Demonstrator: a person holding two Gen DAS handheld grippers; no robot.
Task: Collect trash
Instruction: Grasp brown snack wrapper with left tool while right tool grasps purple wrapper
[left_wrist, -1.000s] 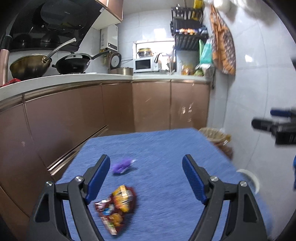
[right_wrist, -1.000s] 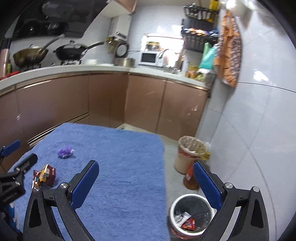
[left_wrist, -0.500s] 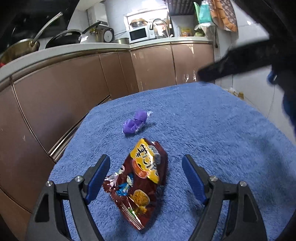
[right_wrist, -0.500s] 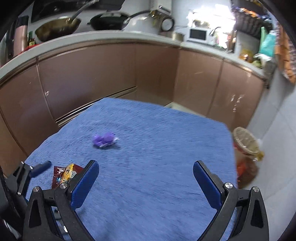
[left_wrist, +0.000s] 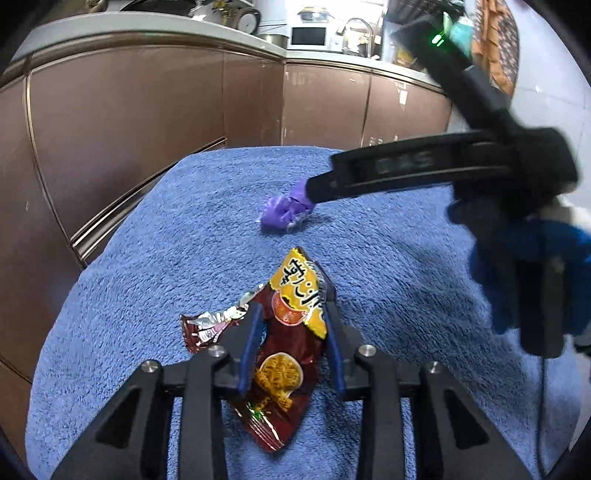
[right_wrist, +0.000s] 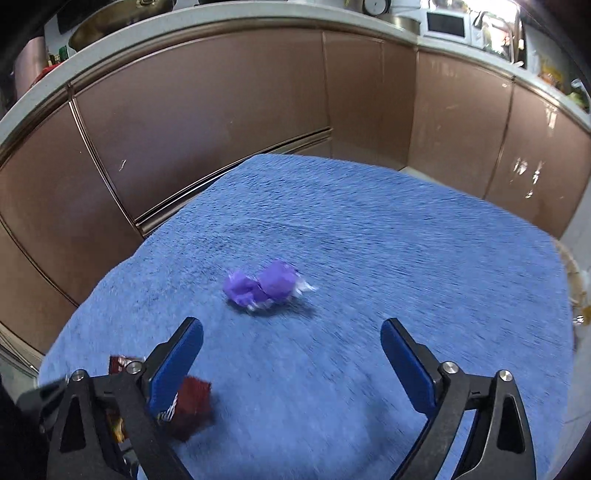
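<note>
A blue towel-like cloth (right_wrist: 369, 229) covers the tabletop. Behind it runs a curved row of glossy brown cabinets (right_wrist: 207, 110) under a pale counter (left_wrist: 147, 22), with a white microwave (left_wrist: 308, 37) and, probably, a window glaring beside it.

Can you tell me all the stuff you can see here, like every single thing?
Crinkly dark red and yellow snack bag: one, lying on the towel, pinched between the left gripper's fingers.
Crumpled purple plastic wrapper: one, purple, on the towel further back, ahead of the right gripper.
Fluffy blue towel: one, blue, spread over the work surface under both pieces of trash.
Glossy brown kitchen cabinets: a row, brown, behind the towel.
White microwave: one, white, on the counter at the back.
Left gripper: black frame with blue pads, closed on the snack bag.
Right gripper: black frame with blue pads, open, above the towel near the purple wrapper.
</note>
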